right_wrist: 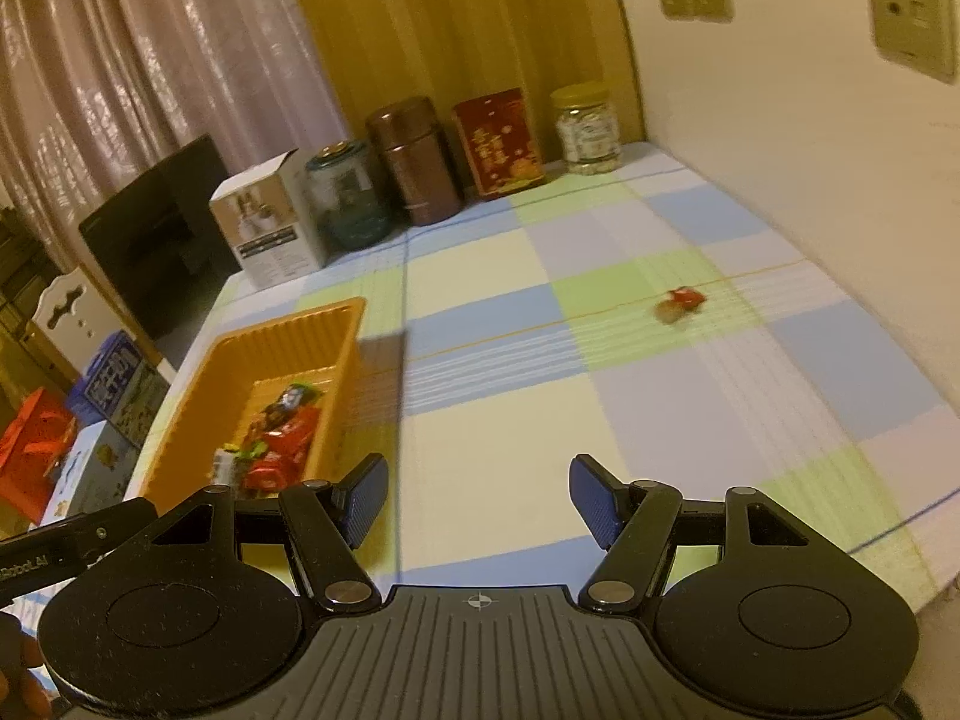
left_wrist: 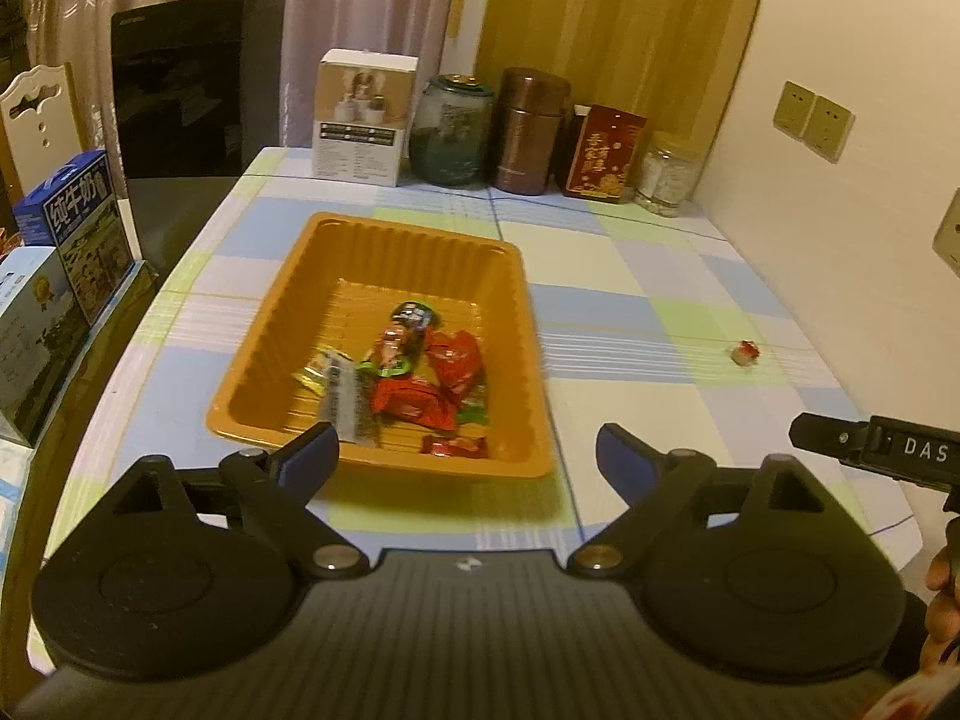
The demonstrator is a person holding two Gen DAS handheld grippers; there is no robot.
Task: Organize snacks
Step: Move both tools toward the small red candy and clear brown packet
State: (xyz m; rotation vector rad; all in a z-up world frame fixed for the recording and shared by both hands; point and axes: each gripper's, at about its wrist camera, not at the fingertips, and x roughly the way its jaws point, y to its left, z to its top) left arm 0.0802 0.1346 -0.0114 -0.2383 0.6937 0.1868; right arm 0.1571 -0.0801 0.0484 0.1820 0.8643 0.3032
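Nearest, left gripper (left_wrist: 467, 450) jaws wide open and empty above orange tray (left_wrist: 273, 300), wrapped snacks (left_wrist: 420, 378) gathered inside for tidiness. Right gripper (right_wrist: 477, 498) jaws parted, empty, aimed at lone red candy (right_wrist: 681, 303) stray on checked surface (right_wrist: 492, 414). Farther back, blue carton (left_wrist: 78, 222) reading "纯牛奶"; red tin (left_wrist: 603, 153) lettering unreadable.

Dim, warm yellowish light, soft shadows, slight motion blur (strongest in the right view), fisheye-bent edges.

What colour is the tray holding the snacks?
Orange; the tray shows best in the left wrist view.
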